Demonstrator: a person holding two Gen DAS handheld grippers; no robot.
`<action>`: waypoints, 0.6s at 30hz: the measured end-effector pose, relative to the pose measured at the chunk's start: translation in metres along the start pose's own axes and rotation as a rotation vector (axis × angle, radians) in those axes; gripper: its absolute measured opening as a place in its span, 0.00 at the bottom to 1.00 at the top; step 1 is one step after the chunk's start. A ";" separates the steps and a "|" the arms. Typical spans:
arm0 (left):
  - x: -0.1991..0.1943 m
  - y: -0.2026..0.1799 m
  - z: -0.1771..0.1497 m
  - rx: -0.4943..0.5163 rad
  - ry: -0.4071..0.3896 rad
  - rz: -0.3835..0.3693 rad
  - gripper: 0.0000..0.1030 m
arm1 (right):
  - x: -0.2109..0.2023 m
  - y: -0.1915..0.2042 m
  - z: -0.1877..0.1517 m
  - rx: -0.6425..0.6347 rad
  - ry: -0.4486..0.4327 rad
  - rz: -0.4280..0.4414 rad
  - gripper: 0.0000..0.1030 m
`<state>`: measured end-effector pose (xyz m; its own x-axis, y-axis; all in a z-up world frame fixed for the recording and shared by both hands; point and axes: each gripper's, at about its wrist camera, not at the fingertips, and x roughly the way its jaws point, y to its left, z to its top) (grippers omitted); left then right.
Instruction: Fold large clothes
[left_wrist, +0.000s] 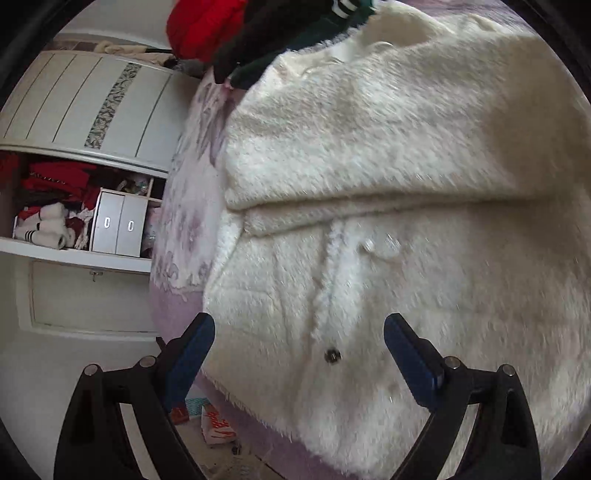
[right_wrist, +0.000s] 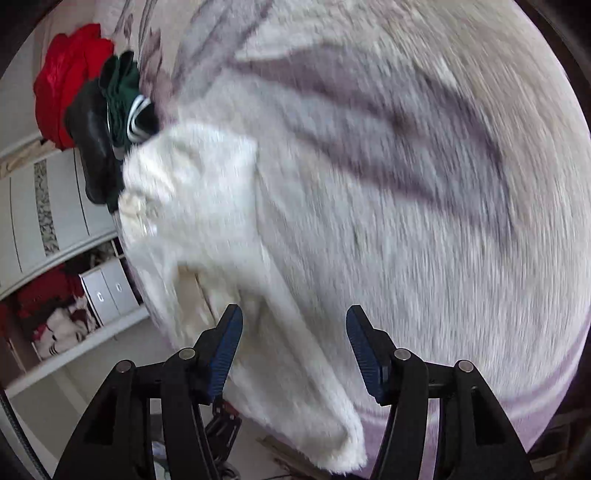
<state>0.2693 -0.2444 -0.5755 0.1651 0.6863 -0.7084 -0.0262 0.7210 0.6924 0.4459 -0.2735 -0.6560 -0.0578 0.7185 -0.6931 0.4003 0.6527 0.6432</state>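
A large white fluffy coat (left_wrist: 388, 177) lies spread on a bed with a lilac floral cover (left_wrist: 192, 229), one part folded across its middle. A metal snap (left_wrist: 331, 356) shows near its lower edge. My left gripper (left_wrist: 299, 332) is open and empty just above the coat's hem. In the right wrist view the coat (right_wrist: 207, 206) lies along the bed's left side, with one end hanging over the bed edge. My right gripper (right_wrist: 294, 325) is open and empty above that hanging part. The right view is blurred.
A pile of red (left_wrist: 199, 26), black and dark green clothes (left_wrist: 295, 40) lies at the far end of the bed, also in the right wrist view (right_wrist: 70, 74). A white wardrobe (left_wrist: 85, 103) with open shelves of clothes stands left. Packages (left_wrist: 218, 424) lie on the floor.
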 end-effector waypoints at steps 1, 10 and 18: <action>0.006 0.005 0.011 -0.025 -0.002 0.014 0.92 | 0.003 -0.002 0.031 -0.011 -0.003 0.006 0.59; 0.038 0.026 0.040 -0.084 -0.002 0.067 0.92 | 0.126 0.055 0.153 0.059 0.149 0.078 0.12; 0.036 0.020 0.011 -0.050 0.040 0.041 0.92 | 0.111 0.083 0.175 -0.049 -0.020 -0.135 0.08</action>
<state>0.2858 -0.2062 -0.5860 0.1237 0.7180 -0.6850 -0.0815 0.6953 0.7141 0.6328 -0.1817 -0.7370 -0.0901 0.6187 -0.7805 0.3450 0.7545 0.5583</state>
